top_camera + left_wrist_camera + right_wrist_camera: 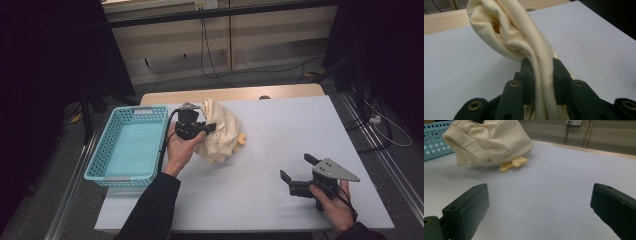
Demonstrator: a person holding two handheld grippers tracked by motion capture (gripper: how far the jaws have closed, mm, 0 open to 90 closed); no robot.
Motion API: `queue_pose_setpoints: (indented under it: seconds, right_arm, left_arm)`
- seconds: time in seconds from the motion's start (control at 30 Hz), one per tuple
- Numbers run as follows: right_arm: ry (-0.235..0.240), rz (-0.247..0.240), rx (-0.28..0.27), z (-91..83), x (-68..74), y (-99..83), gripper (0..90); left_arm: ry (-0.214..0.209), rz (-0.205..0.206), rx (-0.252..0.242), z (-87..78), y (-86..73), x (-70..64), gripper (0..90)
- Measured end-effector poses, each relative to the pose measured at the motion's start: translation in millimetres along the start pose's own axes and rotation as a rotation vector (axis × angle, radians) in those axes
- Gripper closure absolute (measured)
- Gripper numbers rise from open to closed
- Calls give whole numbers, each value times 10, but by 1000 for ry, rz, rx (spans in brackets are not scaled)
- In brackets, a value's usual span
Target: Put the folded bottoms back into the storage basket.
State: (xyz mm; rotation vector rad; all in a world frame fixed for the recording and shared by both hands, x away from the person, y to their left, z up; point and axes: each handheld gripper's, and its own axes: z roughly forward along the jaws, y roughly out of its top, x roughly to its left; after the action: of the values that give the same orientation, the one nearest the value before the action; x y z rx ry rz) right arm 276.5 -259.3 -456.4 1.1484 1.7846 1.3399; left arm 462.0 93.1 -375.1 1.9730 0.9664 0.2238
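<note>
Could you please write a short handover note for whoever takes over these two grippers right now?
Left gripper: jaws shut on the cream cloth, a bunched fold pinched between them and lifted over the table.
Right gripper: jaws wide open, holding nothing, near the table's front right.
Turquoise basket: at the table's left edge, nothing inside it.
A small yellow piece lies on the table beside the cloth.
Done: cloth gripped and raised.
Left: probably carry it left into the basket and let go.
</note>
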Motion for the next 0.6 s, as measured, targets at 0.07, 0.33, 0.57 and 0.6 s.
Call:
queue_pose_setpoints:
  seconds: [0.07,0.33,0.57,0.6]
  right_arm:
    - [0,-2,-1,0,1,1,16]
    - [2,-3,-2,-3,0,1,16]
    - [4,-5,-3,-5,3,2,16]
    - [4,-6,-4,-4,1,2,16]
  left_arm:
    - [-5,-2,-13,-33,9,3,742]
    - [-10,13,-17,-99,38,-23,743]
    - [-18,18,-37,-201,81,-20,744]
    - [-12,23,-38,-225,87,-13,744]
